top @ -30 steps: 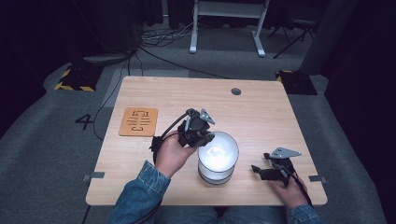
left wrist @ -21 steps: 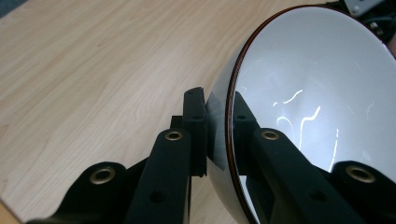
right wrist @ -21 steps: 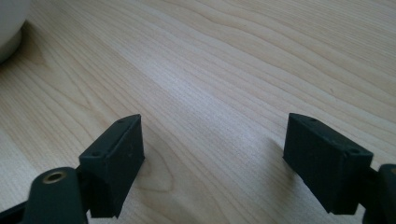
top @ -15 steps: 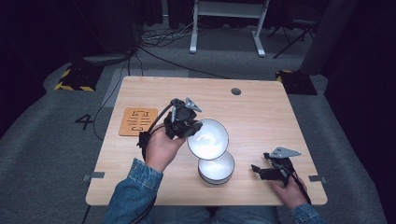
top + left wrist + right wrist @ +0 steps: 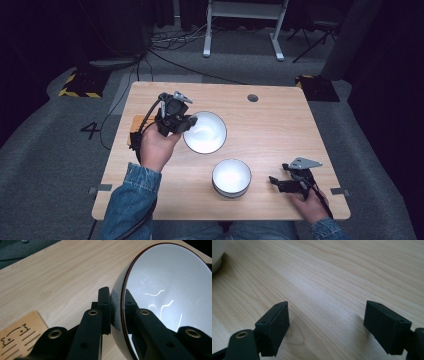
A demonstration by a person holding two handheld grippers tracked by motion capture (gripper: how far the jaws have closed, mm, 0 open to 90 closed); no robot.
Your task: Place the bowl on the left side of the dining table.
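- Two white bowls are in play on the wooden table [image 5: 280,125], listed here from left to right in the high view.
- Far left lies a flat wooden coaster [image 5: 136,131] with cut-out marks, partly hidden behind the left hand [image 5: 156,147]; the left gripper view shows its corner at bottom left.
- Next comes the left gripper [image 5: 186,121], clamped on the rim of the lifted bowl [image 5: 205,132]: one jaw presses the outer wall, the other the inside.
- That bowl is tilted, its opening facing up and toward the person, left of the table's middle.
- Nearer the front edge, the second bowl [image 5: 231,178] sits upright on the table, apart from the lifted one.
- Farthest right, the right gripper [image 5: 274,183] rests low by the front right corner, jaws spread wide with bare wood between them.
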